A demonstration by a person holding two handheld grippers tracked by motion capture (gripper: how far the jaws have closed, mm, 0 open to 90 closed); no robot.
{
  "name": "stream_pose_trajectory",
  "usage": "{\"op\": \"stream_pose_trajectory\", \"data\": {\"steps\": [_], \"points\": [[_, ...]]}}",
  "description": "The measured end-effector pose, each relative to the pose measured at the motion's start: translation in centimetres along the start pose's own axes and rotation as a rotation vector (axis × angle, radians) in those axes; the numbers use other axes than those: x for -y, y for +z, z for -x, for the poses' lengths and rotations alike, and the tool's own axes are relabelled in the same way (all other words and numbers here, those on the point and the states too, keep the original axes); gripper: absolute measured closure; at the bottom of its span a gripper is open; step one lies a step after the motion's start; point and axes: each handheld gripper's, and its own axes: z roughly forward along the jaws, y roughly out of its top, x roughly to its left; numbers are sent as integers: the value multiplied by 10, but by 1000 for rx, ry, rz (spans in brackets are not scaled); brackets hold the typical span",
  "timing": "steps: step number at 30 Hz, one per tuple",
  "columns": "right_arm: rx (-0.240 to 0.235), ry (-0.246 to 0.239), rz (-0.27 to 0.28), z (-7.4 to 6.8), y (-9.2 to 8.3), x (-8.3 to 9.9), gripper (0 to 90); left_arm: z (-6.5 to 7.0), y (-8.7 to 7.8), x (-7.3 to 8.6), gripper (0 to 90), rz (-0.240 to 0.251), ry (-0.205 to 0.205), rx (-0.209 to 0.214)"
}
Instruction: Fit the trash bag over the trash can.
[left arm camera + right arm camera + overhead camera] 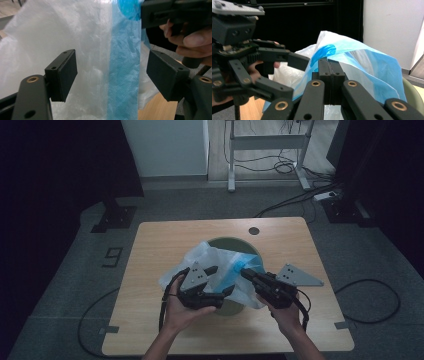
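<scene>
Risk at this stage lies with the plastic bag [220,265], a thin white film with a blue band, which we find draped over the green bin [231,243] in the middle of the desk [160,245]. The right tool [246,273] is closed on the blue edge of the bag, its pads pressed flat together in the right gripper view with film bunched over them. The left tool [111,75] stands open, pads apart with bag film hanging between them untouched (the high view shows it just beside the bag's near side). In our judgement the bag now hangs from a single pinch: a pull by the right hand [287,312] could tear the film or drag it off the bin rim. We also judge that the left tool, closing here, could catch only one loose layer and let the mouth collapse.
</scene>
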Motion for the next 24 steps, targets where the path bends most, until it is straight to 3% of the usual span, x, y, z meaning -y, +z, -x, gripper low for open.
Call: {"op": "stream_pose_trajectory", "data": {"steps": [4,9,13,18,24], "points": [[3,1,-2,0,-1,0,892,1,1,2,445,8,0,-26],[6,1,-5,1,-1,1,893,-2,0,1,714,16,-16,28],[5,3,-7,1,-1,2,892,-5,-2,0,845,25,-31,53],[5,3,-9,1,0,3,892,-8,-4,1,900,42,-46,72],[23,14,-14,6,-4,7,892,-12,-15,-1,900,113,-55,37]]}}
